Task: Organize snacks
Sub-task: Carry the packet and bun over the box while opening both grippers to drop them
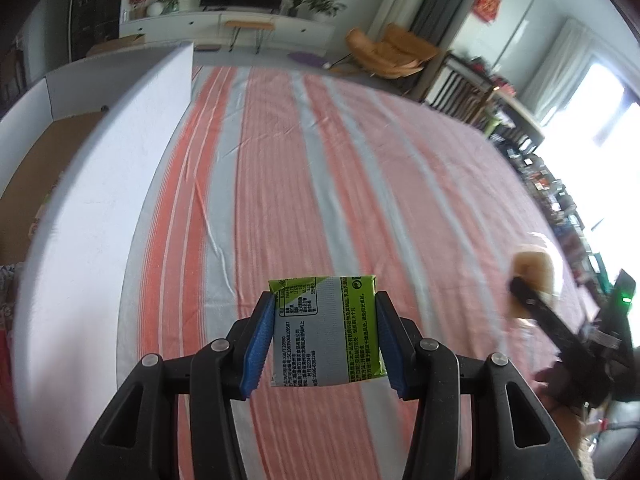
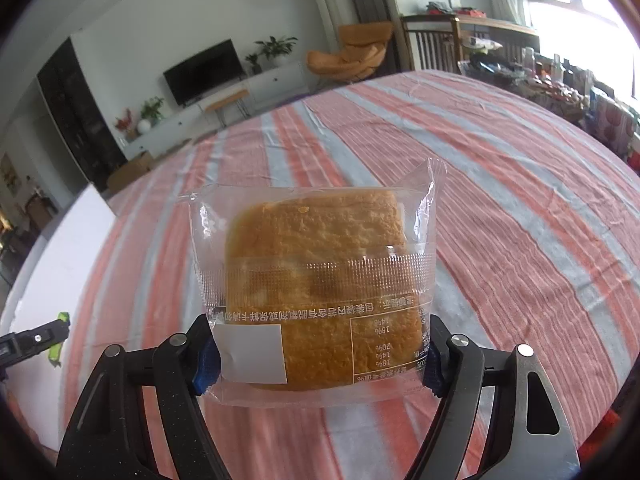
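Carrying step: left gripper [image 1: 325, 334] clamps a green snack packet [image 1: 326, 330], right gripper [image 2: 318, 346] clamps a wrapped cake [image 2: 320, 284], both above the striped cloth [image 1: 360, 160]. Next: drop into the white box [image 1: 100, 184], far left.

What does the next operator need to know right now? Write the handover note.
Left tongs: shut on the green and grey snack packet, held above the striped cloth.
Right tongs: shut on the clear-wrapped bread, also lifted off the cloth.
White box stands at the left of the cloth.
Done: both snacks picked up.
Left: set each one in its place; where that is, the views do not show.
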Tool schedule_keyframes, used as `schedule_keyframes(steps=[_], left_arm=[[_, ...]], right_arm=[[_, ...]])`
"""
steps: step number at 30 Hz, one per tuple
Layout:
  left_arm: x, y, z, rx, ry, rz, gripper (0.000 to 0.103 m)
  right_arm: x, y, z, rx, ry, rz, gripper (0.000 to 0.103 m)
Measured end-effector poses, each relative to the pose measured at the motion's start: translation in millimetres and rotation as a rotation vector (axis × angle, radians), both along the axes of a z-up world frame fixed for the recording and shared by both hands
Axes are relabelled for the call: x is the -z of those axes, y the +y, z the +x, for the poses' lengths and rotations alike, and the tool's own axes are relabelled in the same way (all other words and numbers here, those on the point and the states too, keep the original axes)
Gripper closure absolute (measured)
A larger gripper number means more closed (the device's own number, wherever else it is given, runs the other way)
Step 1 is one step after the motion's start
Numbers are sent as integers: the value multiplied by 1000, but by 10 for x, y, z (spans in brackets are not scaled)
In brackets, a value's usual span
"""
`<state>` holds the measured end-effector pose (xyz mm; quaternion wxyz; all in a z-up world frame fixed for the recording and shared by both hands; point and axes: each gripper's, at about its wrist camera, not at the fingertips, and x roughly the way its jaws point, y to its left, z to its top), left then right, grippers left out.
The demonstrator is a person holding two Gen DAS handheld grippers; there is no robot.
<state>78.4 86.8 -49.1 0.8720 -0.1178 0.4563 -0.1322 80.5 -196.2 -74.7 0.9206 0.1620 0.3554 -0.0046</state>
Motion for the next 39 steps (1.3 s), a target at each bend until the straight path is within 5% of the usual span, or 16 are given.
schedule_keyframes(steps=[7,11,15,17,21,29,31,32,33,36,38,39], left_arm=[[-916,440,-545,-19,-172,-114,55],[-1273,1000,-748,-158,-267,-27,54],[-1243,1646,-848,-348,-274,117,54],[-1098,1890,-834,-424,-235,190,51],[-818,2188,-782,-513,-136,315,21],[-639,2319,-867,-576,-169,376,4],[-617,2314,-831,-573,-170,392,4],[-615,2300,-819,-568,-166,398,4],[-610,2292,-805,-567,-167,401,4],[-573,2330,-803,-581,-166,394,4],[-560,2388,-798,-596,-155,373,4],[-552,2419,-771,-602,-150,361,4]], right_arm=[[-863,877,103,-293,-95,169,25],[-1373,1715,308,-515,-117,232,25],[-1686,2734,479,-695,-120,194,24],[-1711,3137,565,-730,-101,155,21],[-1592,3793,874,-794,39,131,19],[-1456,4143,1059,-927,118,118,19],[-1304,4343,1137,-904,162,-78,14],[-1259,4341,1173,-877,237,-26,15],[-1223,4290,1201,-939,257,163,14],[-1277,4387,1142,-954,157,38,13],[-1260,4340,1199,-983,193,190,15],[-1285,4335,1206,-965,166,171,15]])
